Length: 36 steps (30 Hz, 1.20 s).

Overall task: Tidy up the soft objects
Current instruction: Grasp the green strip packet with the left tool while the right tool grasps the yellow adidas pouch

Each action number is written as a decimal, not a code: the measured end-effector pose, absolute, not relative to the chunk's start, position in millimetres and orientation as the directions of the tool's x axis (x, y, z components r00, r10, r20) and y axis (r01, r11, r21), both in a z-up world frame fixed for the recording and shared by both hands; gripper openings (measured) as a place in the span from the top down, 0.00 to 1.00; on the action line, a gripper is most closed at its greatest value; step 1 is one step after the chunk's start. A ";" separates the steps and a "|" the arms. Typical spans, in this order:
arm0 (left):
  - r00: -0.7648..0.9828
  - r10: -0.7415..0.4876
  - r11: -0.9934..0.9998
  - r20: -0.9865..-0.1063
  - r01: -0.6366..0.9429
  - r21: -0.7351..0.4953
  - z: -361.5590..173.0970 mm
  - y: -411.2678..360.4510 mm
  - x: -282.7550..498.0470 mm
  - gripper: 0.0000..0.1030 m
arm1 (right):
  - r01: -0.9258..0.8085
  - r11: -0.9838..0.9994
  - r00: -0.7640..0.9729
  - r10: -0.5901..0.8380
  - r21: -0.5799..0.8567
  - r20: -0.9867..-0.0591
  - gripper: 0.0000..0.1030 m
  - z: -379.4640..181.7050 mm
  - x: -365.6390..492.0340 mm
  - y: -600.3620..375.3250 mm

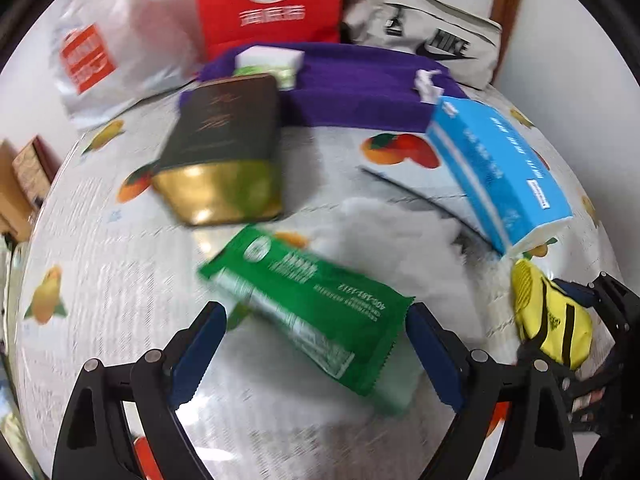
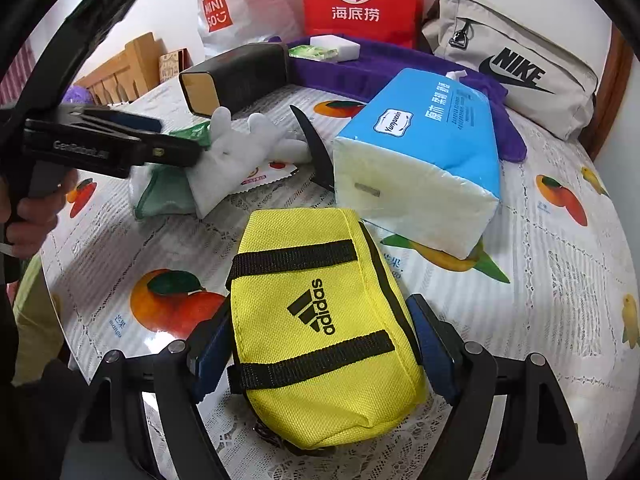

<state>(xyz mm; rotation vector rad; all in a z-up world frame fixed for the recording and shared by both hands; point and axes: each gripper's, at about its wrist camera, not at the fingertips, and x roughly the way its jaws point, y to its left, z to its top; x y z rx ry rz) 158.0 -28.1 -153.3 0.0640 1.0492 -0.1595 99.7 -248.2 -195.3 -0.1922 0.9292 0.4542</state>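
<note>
A green wipes packet lies slanted on the fruit-print tablecloth. My left gripper is open, its fingertips on either side of the packet, the right tip beside its corner. The left gripper also shows from the side in the right wrist view, held in a hand. A yellow Adidas pouch rests on the tablecloth, and my right gripper is shut on it, a pad against each side. The pouch also appears at the right edge of the left wrist view.
A blue tissue pack, a white plush toy and a dark box with a gold end lie mid-table. A purple towel lies behind them. At the back stand a red bag, a white plastic bag and a grey Nike bag.
</note>
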 end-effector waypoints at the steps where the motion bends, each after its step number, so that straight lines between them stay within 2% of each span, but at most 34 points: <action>1: 0.484 -0.093 0.989 -0.870 0.149 -0.023 -154.2 -21.1 155.3 0.12 | -0.454 0.890 0.514 0.292 0.033 -0.807 0.21 -195.3 99.7 -247.8; 5: 0.469 -0.063 0.994 -0.881 0.107 -0.014 -157.3 3.7 142.2 0.12 | -0.447 0.894 0.520 0.289 0.032 -0.804 0.21 -195.4 98.7 -247.7; 11: 0.457 -0.194 0.980 -0.868 0.057 -0.189 -158.3 24.8 143.2 0.12 | -0.436 0.899 0.516 0.292 0.046 -0.805 0.21 -194.3 100.1 -248.5; 17: 0.453 -0.191 0.975 -0.871 -0.018 -0.223 -166.8 22.8 175.7 0.13 | -0.427 0.903 0.511 0.290 0.053 -0.809 0.22 -193.8 99.6 -249.2; 20: 0.456 -0.128 0.984 -0.881 -0.052 -0.169 -169.7 20.3 189.4 0.13 | -0.428 0.903 0.515 0.275 0.034 -0.812 0.22 -194.3 99.0 -246.8; 21: 0.455 -0.089 0.990 -0.886 -0.054 -0.127 -170.8 17.8 192.2 0.16 | -0.427 0.904 0.515 0.272 0.032 -0.813 0.22 -194.3 99.0 -246.3; 22: 0.457 -0.061 0.994 -0.888 -0.052 -0.095 -171.1 16.4 192.6 0.26 | -0.426 0.904 0.514 0.273 0.035 -0.813 0.22 -194.1 99.3 -246.7; 24: 0.454 0.004 1.000 -0.891 -0.028 -0.009 -172.1 13.4 190.4 0.34 | -0.426 0.904 0.512 0.278 0.041 -0.813 0.22 -193.6 100.0 -247.5; 25: 0.452 0.026 1.000 -0.892 -0.024 0.017 -171.9 14.5 188.1 0.34 | -0.426 0.904 0.511 0.279 0.043 -0.813 0.22 -193.5 100.0 -247.8; 32: 0.473 0.006 1.000 -0.881 -0.017 -0.003 -170.7 26.6 183.9 0.32 | -0.405 0.912 0.515 0.279 0.056 -0.810 0.22 -193.5 101.1 -248.8; 34: 0.491 0.003 1.000 -0.871 0.004 0.006 -172.9 22.2 187.3 0.33 | -0.401 0.915 0.519 0.268 0.046 -0.812 0.25 -193.1 100.4 -248.4; 35: 0.503 0.002 1.000 -0.864 0.016 0.012 -172.9 20.0 187.3 0.37 | -0.398 0.917 0.520 0.261 0.040 -0.813 0.27 -192.7 99.8 -248.8; 36: 0.515 -0.005 1.000 -0.857 0.029 0.012 -172.0 18.2 187.2 0.47 | -0.392 0.919 0.520 0.255 0.037 -0.815 0.29 -192.3 99.0 -249.8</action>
